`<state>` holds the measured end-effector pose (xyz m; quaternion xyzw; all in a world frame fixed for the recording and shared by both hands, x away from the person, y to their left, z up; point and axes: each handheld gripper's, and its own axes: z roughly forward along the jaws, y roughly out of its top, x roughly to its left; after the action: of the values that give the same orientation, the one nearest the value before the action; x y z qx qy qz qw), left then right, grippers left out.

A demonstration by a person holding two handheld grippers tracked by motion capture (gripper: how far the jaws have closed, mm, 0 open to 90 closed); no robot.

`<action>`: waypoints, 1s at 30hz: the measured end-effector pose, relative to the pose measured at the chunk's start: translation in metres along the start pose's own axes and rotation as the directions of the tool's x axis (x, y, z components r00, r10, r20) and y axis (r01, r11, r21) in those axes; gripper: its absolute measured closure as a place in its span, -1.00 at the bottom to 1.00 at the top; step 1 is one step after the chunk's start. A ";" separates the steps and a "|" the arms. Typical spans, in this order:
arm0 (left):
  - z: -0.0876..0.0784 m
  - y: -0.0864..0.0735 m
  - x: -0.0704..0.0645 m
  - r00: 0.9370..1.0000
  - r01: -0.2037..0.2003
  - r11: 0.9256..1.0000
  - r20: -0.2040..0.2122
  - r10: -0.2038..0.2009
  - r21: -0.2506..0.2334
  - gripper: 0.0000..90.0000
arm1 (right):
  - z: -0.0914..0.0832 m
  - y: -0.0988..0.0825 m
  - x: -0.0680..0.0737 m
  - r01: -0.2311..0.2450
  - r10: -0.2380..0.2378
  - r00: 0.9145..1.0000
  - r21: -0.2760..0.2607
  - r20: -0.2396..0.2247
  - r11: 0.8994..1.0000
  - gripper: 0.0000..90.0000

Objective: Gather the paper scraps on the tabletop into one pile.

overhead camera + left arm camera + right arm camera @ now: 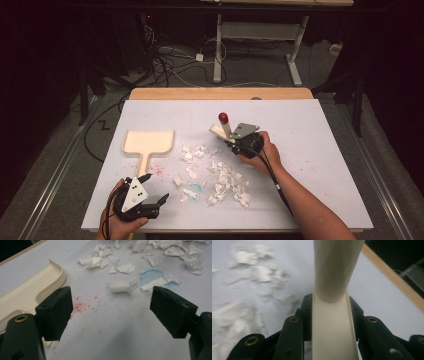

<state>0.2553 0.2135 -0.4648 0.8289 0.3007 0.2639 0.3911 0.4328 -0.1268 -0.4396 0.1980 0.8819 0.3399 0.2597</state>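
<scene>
Left gripper [150, 192] at the near worktop [320, 165] edge, jaws spread, nothing between them. Ahead of those jaws: red specks, torn paper scraps [220, 180], cream dustpan [148, 142] off to their left. Right gripper [235, 142] beyond the scraps, jaws pinching a cream brush handle [332, 322]; its red-tipped end [223, 118] sticks up past the jaws.

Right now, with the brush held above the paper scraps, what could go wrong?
1. The right gripper holds the brush by its handle; a fast sweep may scatter the paper scraps instead of driving them toward the dustpan.
2. The open left gripper does not hold the dustpan, so it may slide when pushed.
</scene>
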 end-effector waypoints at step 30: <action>0.001 0.000 0.003 0.999 0.048 0.999 0.020 -0.048 0.002 -0.61 | -0.063 0.008 0.011 -0.013 -0.009 0.990 -0.160 -0.141 0.987 0.52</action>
<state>0.2580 0.2154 -0.4647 0.8243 0.3167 0.2458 0.3998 0.3884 -0.1463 -0.3977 0.1529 0.8677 0.4232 0.2114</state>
